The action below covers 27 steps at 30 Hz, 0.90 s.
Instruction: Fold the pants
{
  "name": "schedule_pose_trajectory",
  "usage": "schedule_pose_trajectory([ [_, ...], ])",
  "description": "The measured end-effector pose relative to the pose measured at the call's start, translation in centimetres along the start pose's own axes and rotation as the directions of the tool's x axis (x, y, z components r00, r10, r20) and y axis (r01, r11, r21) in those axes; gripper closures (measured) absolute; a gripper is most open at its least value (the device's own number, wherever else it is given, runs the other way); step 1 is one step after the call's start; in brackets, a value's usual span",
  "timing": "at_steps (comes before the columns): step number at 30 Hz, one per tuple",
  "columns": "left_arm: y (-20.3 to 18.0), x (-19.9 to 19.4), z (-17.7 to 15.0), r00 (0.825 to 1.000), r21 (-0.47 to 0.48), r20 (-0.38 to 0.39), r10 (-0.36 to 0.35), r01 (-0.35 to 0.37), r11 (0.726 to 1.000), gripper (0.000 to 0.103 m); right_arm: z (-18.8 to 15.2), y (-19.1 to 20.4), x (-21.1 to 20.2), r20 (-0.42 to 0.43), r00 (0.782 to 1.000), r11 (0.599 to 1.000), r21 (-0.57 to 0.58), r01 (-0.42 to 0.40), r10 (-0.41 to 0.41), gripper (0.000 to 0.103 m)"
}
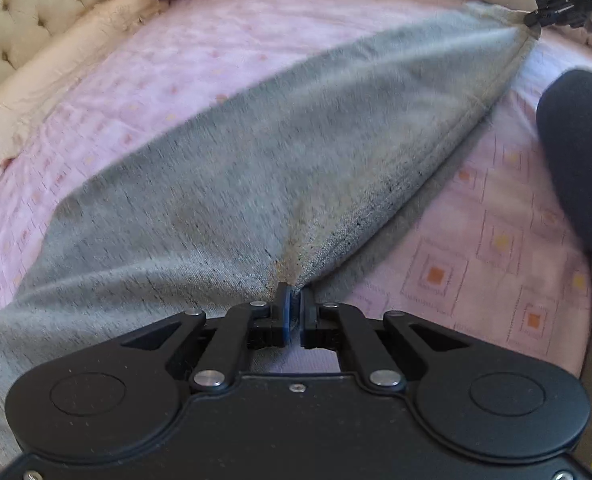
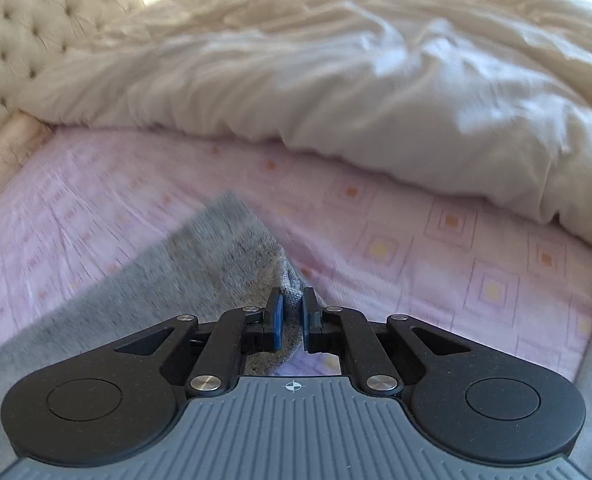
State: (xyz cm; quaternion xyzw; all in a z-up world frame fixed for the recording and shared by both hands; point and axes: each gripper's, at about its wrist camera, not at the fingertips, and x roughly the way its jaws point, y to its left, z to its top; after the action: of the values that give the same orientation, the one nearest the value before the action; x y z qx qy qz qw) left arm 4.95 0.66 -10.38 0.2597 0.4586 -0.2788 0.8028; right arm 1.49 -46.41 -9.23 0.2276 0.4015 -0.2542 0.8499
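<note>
The grey pants (image 1: 255, 152) are stretched taut above the pink bed sheet (image 1: 476, 240). My left gripper (image 1: 294, 300) is shut on one edge of the pants at the near end. My right gripper (image 1: 536, 20) shows at the top right of the left wrist view, pinching the far corner. In the right wrist view my right gripper (image 2: 292, 308) is shut on a bunched grey edge of the pants (image 2: 155, 276), which trail off to the left over the sheet (image 2: 416, 240).
A cream duvet (image 2: 336, 80) is heaped across the back of the bed. A tufted cream headboard (image 1: 11, 20) and a long cream bolster (image 1: 63, 80) lie at the left. A dark blue rounded shape (image 1: 580, 160) sits at the right edge.
</note>
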Motion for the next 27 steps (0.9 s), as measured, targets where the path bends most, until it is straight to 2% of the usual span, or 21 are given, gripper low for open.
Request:
schedule_pose_trajectory([
  [4,0.5,0.2,-0.1,1.0,-0.06,-0.028,-0.004,0.002,0.998,0.084,0.1,0.3,-0.9,0.02,1.0,1.0,0.027,0.017,-0.018,0.086],
  [8,2.7,-2.0,0.0,0.996,-0.187,-0.038,-0.081,0.072,0.98,0.078,0.7,2.1,-3.8,0.103,0.995,0.999,-0.03,0.021,-0.017,0.084],
  [10,4.4,-3.3,-0.4,0.992,-0.261,-0.021,-0.126,0.116,0.958,0.077,0.9,3.5,-5.5,0.149,0.989,0.996,-0.088,-0.002,0.015,0.083],
  [12,6.5,-4.4,-0.9,0.992,-0.347,0.0,-0.125,0.118,0.931,0.075,0.7,5.7,-7.1,0.17,0.982,0.985,-0.163,-0.052,0.08,0.083],
  [15,10.3,-5.3,-2.2,0.998,-0.492,-0.01,-0.055,0.044,0.87,0.065,-0.6,10.0,-9.2,0.152,0.967,0.941,-0.301,-0.152,0.205,0.083],
  [18,14.5,-5.3,-4.2,0.996,-0.613,-0.082,0.047,-0.088,0.785,0.066,-3.1,15.0,-10.7,0.089,0.941,0.856,-0.449,-0.254,0.326,0.083],
  [21,17.8,-5.2,-6.6,0.982,-0.681,-0.155,0.104,-0.183,0.709,0.066,-6.0,20.1,-11.9,-0.006,0.901,0.739,-0.57,-0.359,0.434,0.083],
  [24,19.7,-5.0,-8.5,0.965,-0.712,-0.221,0.144,-0.26,0.653,0.066,-9.5,25.2,-12.7,-0.099,0.855,0.598,-0.673,-0.435,0.51,0.082],
  [27,20.9,-5.0,-10.3,0.952,-0.734,-0.256,0.167,-0.304,0.607,0.067,-13.9,29.8,-13.5,-0.192,0.804,0.427,-0.766,-0.481,0.562,0.082],
])
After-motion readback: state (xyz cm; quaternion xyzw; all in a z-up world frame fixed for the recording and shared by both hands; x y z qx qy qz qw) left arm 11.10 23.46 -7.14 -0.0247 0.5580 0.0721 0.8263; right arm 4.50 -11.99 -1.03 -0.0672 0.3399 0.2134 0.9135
